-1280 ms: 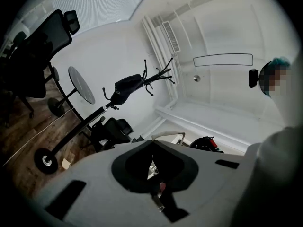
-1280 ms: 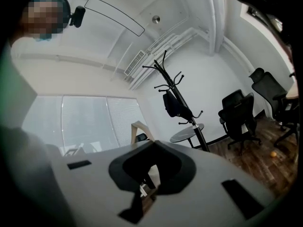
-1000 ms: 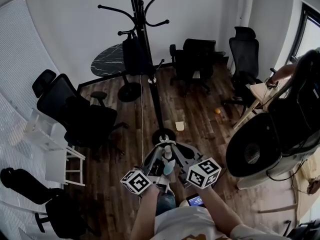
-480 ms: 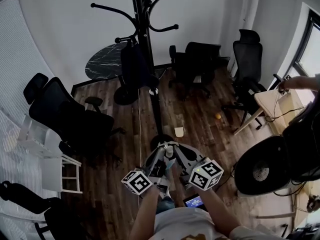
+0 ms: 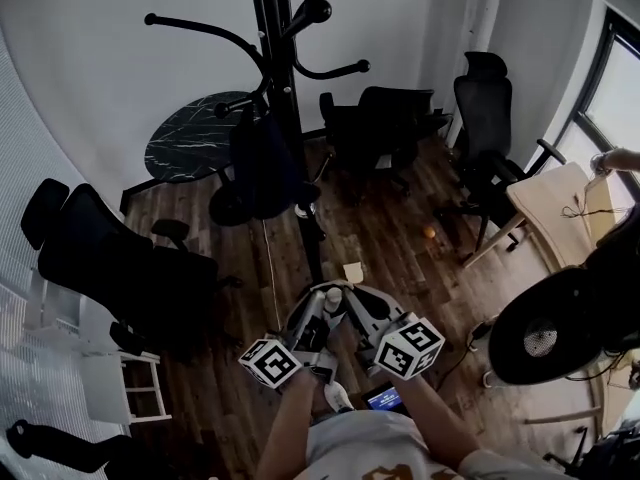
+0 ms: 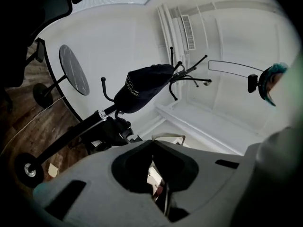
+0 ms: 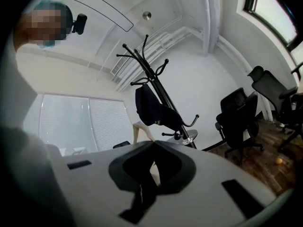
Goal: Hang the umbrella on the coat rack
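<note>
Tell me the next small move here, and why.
Probably just draw both grippers back toward the body and stop. The dark umbrella already seems to hang from a hook on the coat rack. The left gripper and right gripper sit low by the person, apart from it, jaws together with nothing between them. No further reach looks needed.

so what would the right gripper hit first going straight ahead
Probably the umbrella on the rack; the right gripper points about there, though depth is unclear.
</note>
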Action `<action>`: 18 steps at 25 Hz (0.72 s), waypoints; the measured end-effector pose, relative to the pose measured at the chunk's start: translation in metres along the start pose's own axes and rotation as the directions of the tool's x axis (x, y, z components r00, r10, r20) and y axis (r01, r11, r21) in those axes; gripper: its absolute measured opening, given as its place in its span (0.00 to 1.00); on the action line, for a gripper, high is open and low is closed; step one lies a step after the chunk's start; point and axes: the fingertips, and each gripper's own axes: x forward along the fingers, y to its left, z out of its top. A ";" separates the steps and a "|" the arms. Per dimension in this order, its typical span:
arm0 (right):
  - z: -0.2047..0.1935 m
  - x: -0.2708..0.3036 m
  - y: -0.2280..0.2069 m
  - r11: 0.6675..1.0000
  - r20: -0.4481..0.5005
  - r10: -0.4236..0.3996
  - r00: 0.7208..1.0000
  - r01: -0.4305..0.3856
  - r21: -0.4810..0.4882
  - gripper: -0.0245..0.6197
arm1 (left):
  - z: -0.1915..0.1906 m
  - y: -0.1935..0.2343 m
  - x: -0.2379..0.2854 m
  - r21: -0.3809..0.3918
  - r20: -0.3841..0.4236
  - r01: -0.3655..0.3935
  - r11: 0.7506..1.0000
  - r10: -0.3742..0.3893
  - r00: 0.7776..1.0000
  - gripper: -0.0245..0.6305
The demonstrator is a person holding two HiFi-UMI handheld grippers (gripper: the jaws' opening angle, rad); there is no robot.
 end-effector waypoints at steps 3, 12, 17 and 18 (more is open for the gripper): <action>0.001 0.014 -0.008 1.000 0.008 -0.023 1.000 0.023 -0.003 0.06 | 0.008 0.010 0.010 0.000 -0.018 0.013 1.000 -0.013 1.000 0.07; 0.000 0.029 -0.018 0.998 0.011 -0.055 0.998 0.055 0.004 0.06 | 0.016 0.028 0.023 -0.017 -0.037 0.035 0.999 -0.035 0.999 0.07; 0.001 0.032 -0.025 0.998 0.012 -0.062 0.998 0.062 0.008 0.06 | 0.015 0.032 0.029 -0.010 -0.044 0.043 0.999 -0.043 0.998 0.07; 0.001 0.033 -0.027 0.998 0.011 -0.062 0.998 0.062 0.009 0.06 | 0.015 0.032 0.031 -0.014 -0.046 0.039 0.999 -0.039 0.998 0.07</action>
